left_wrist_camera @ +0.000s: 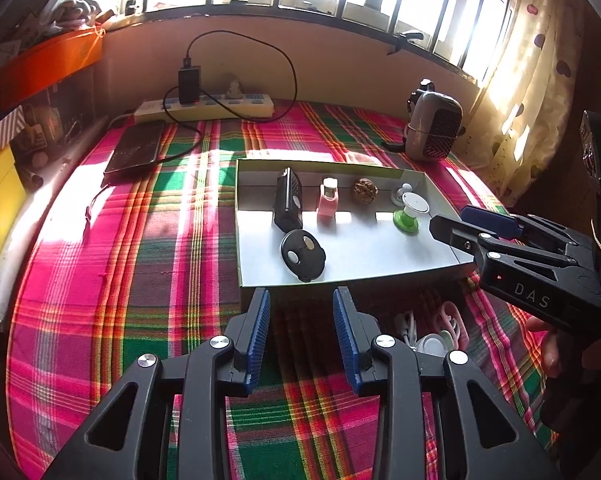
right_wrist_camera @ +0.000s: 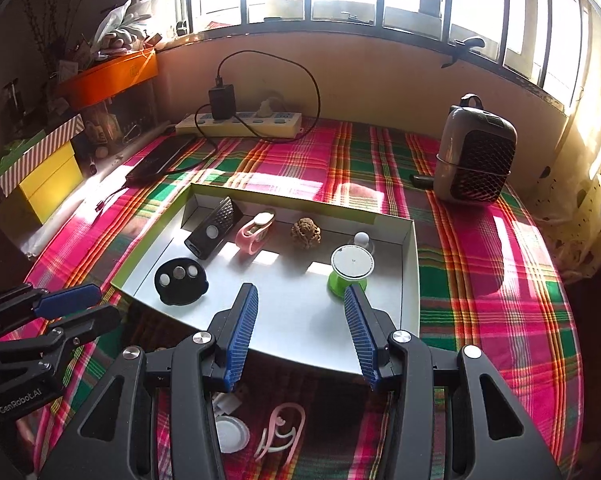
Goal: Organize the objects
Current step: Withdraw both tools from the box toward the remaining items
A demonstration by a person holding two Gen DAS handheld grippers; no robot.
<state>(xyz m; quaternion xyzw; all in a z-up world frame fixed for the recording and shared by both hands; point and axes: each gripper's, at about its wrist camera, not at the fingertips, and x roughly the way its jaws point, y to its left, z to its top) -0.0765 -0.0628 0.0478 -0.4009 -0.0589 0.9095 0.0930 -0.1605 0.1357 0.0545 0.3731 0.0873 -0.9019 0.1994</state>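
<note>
A shallow white tray [left_wrist_camera: 380, 278] [right_wrist_camera: 410, 280] lies on the plaid cloth. It holds a black grilled device [left_wrist_camera: 287, 202] [right_wrist_camera: 214, 234], a pink clip [left_wrist_camera: 328, 200] [right_wrist_camera: 254, 232], a walnut [left_wrist_camera: 365, 190] [right_wrist_camera: 306, 232], a green-and-white spool [left_wrist_camera: 410, 210] [right_wrist_camera: 350, 270] and a black round disc [left_wrist_camera: 302, 256] [right_wrist_camera: 180, 280]. My left gripper [left_wrist_camera: 301, 300] [right_wrist_camera: 106, 305] stands open and empty just before the tray's front wall. My right gripper [right_wrist_camera: 299, 292] [left_wrist_camera: 452, 218] is open and empty over the tray's near right part. A pink hook [right_wrist_camera: 280, 428] [left_wrist_camera: 448, 316] and a white cap [right_wrist_camera: 230, 434] [left_wrist_camera: 430, 344] lie on the cloth before the tray.
A power strip with a black charger [left_wrist_camera: 204, 106] [right_wrist_camera: 240, 122] and a dark phone [left_wrist_camera: 134, 152] lie at the back left. A small grey heater [left_wrist_camera: 432, 128] [right_wrist_camera: 474, 156] stands back right. Orange [right_wrist_camera: 108, 76] and yellow [right_wrist_camera: 48, 180] boxes line the left edge.
</note>
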